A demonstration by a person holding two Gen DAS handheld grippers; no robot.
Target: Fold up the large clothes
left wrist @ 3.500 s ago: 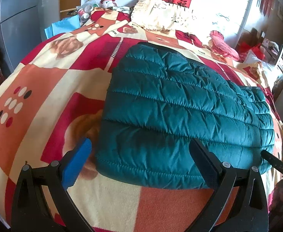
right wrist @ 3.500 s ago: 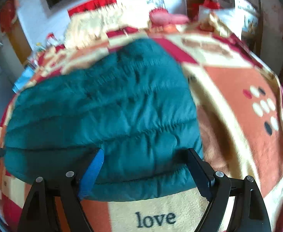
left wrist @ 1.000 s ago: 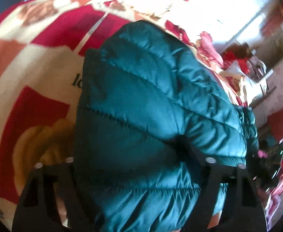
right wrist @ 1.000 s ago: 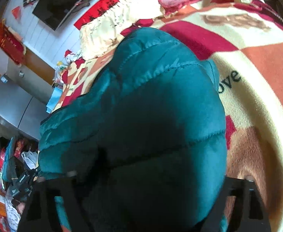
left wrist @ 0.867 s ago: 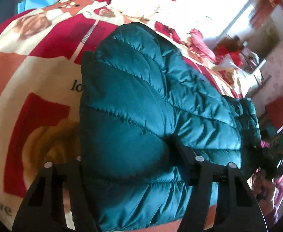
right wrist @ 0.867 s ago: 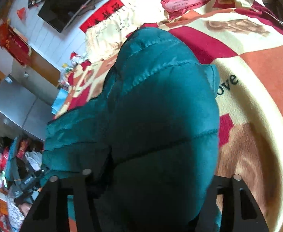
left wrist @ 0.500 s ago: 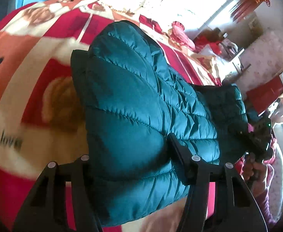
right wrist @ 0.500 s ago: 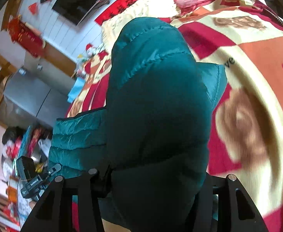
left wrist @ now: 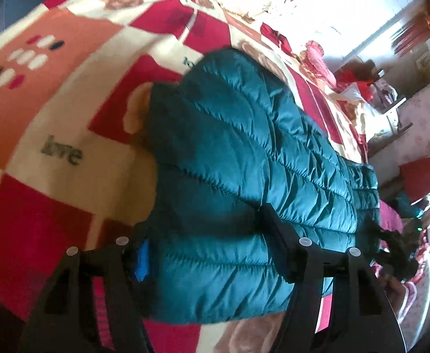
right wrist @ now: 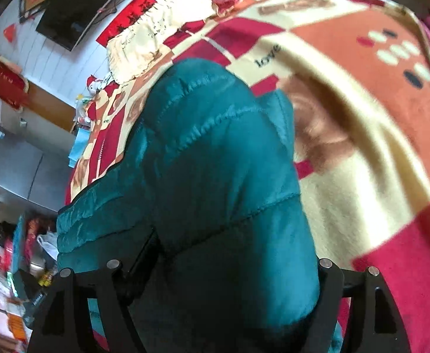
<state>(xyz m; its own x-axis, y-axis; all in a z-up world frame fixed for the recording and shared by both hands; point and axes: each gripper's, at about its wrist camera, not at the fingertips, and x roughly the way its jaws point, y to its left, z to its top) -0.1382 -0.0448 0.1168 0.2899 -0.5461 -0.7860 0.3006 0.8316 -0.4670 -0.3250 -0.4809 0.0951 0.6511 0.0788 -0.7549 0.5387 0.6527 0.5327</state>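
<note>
The jacket point(left wrist: 244, 158) is dark teal, quilted in stitched bands with a slight sheen. The blanket point(left wrist: 68, 94) under it is a check of red, orange and cream squares, with brown bear shapes, rows of cream, red and black ovals, and the word "love" in dark letters. The gripper fingers point(left wrist: 282, 244) are black; one carries a bright blue pad point(left wrist: 142, 257).
</note>
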